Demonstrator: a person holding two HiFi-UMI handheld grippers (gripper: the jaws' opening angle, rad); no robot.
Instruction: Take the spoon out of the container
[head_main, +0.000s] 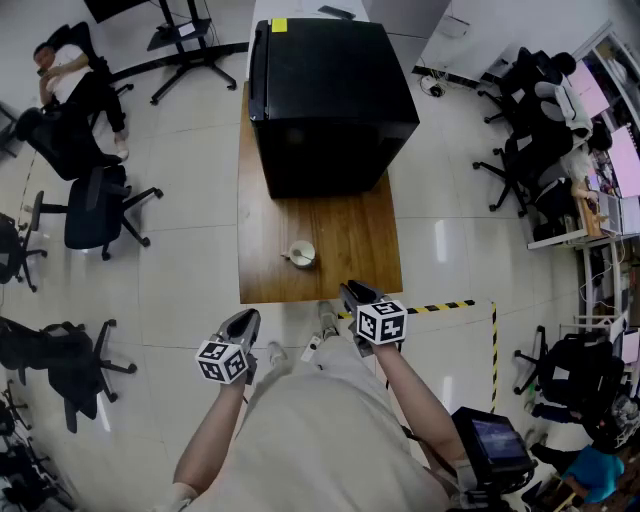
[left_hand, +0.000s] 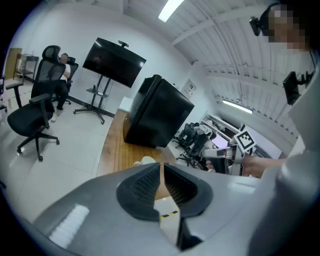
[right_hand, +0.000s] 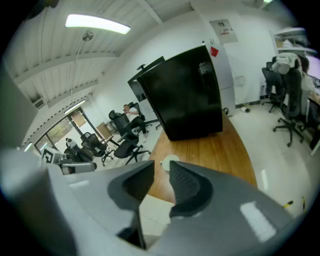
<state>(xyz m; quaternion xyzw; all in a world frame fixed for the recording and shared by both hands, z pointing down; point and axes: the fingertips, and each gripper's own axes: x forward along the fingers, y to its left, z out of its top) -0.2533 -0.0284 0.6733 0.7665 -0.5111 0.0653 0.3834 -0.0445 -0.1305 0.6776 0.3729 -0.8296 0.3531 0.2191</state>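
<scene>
A small white container (head_main: 302, 254) stands on the wooden table (head_main: 350, 240) near its front edge, with a spoon (head_main: 288, 258) leaning out to its left. Both grippers are held off the table, in front of its near edge. My left gripper (head_main: 247, 319) is shut with nothing in it, well short of the table. My right gripper (head_main: 352, 291) is open and empty, just at the table's front edge. The container (left_hand: 145, 161) peeks over the jaws of the left gripper (left_hand: 161, 168) in the left gripper view. The container (right_hand: 170, 161) shows beyond the right gripper (right_hand: 162, 168).
A big black cabinet (head_main: 330, 100) fills the table's far half. Office chairs (head_main: 95, 205) stand on the tiled floor to the left and right. Yellow-black tape (head_main: 440, 306) marks the floor by the table's front right corner. A person sits at the far left.
</scene>
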